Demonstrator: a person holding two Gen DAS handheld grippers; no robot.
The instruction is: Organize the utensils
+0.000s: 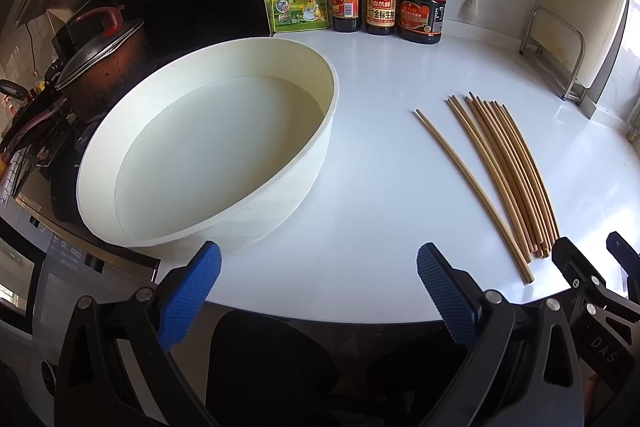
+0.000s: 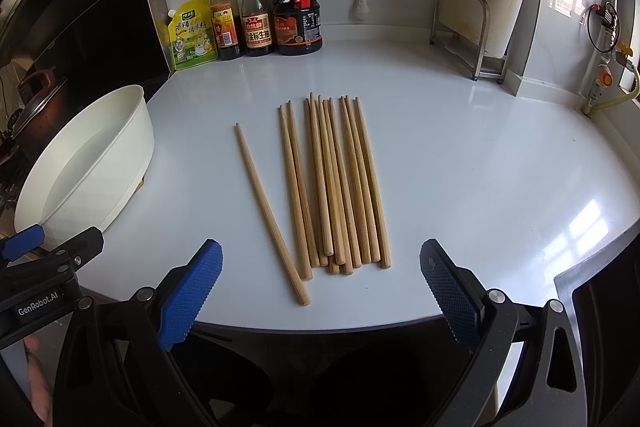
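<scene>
From my left feed, the pot sits farthest left of the basin, on the stove. The white basin itself stands on the bench and looks empty of utensils; I cannot tell whether it holds water. My left hand-held gripper hovers at the bench edge just in front of the basin, fingers spread wide, holding nothing.

Right of the basin, well apart from it, lies a single chopstick, angled and a little apart from the rest. Just right of that one lies the chopstick bundle, roughly parallel, some overlapping, ends uneven. My right hand-held gripper hangs in front of the bundle, fingers wide apart and empty.

Behind the basin and chopsticks, against the wall, stand a yellow pouch and three sauce bottles.

I judge the task barely begun: no chopstick is gathered or placed anywhere. Everything is left: collecting the stray, squaring the bundle, moving it.
</scene>
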